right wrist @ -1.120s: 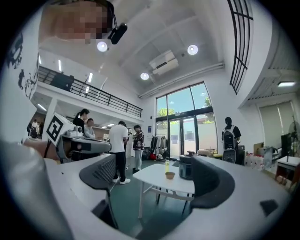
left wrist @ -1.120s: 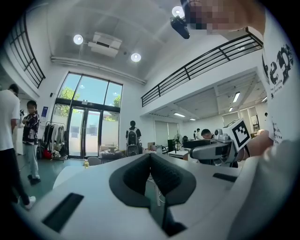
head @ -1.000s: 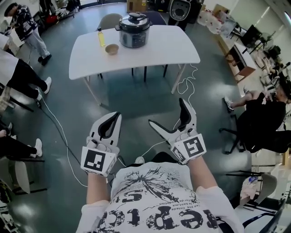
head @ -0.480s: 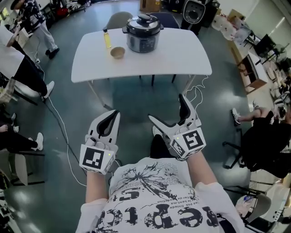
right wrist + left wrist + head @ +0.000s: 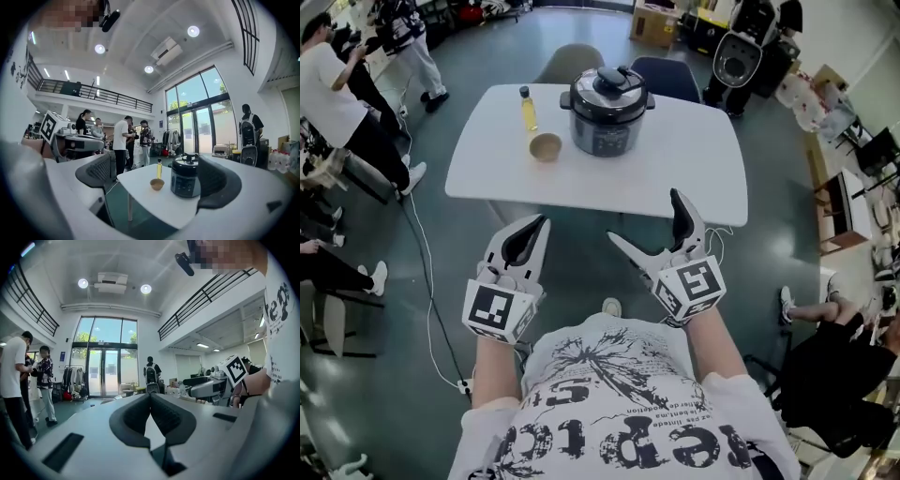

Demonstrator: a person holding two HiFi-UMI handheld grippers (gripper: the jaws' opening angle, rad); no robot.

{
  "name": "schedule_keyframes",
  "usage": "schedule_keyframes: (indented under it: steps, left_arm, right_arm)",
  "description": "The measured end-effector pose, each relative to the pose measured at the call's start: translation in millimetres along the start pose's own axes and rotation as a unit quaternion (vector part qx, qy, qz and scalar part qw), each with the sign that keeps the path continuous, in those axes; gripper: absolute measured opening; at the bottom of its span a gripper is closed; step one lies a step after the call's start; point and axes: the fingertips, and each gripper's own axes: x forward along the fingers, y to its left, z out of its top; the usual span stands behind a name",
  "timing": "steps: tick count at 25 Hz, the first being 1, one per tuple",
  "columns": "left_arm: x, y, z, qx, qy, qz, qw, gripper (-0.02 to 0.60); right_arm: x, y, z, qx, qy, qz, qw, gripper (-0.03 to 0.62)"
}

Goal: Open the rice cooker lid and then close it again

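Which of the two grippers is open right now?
The right gripper: its fingers are spread wide, with the table seen between them. The left gripper has its fingers pressed together on nothing.

A white table (image 5: 694,159) is seen on the grey floor (image 5: 572,246). A closed black rice cooker (image 5: 609,111) is set on it. A small bowl (image 5: 546,147) is placed at the cooker's 8 o'clock, and a yellow bottle (image 5: 529,109) at its 9 o'clock.
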Motion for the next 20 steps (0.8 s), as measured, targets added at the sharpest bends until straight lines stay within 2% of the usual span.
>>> schedule_keyframes:
  steps: [5, 8, 12, 15, 20]
  left_arm:
    - [75, 10, 27, 0.014, -0.012, 0.02, 0.9996, 0.014]
    - [117, 26, 28, 0.027, -0.007, 0.031, 0.9991, 0.014]
    - [163, 54, 23, 0.004, 0.006, 0.038, 0.9992, 0.014]
    - [197, 78, 24, 0.007, 0.007, 0.036, 0.9993, 0.014]
    - [251, 115, 38, 0.029, -0.034, 0.005, 0.999, 0.014]
  right_arm:
    - [38, -73, -5, 0.0, 0.015, 0.016, 1.0, 0.583]
    - [67, -110, -11, -0.011, 0.024, 0.019, 0.999, 0.583]
    - [107, -148, -5, -0.006, 0.034, 0.021, 0.999, 0.581]
    - [145, -175, -13, 0.001, 0.072, 0.011, 0.997, 0.574]
    - [205, -207, -22, -0.008, 0.105, -0.005, 0.994, 0.561]
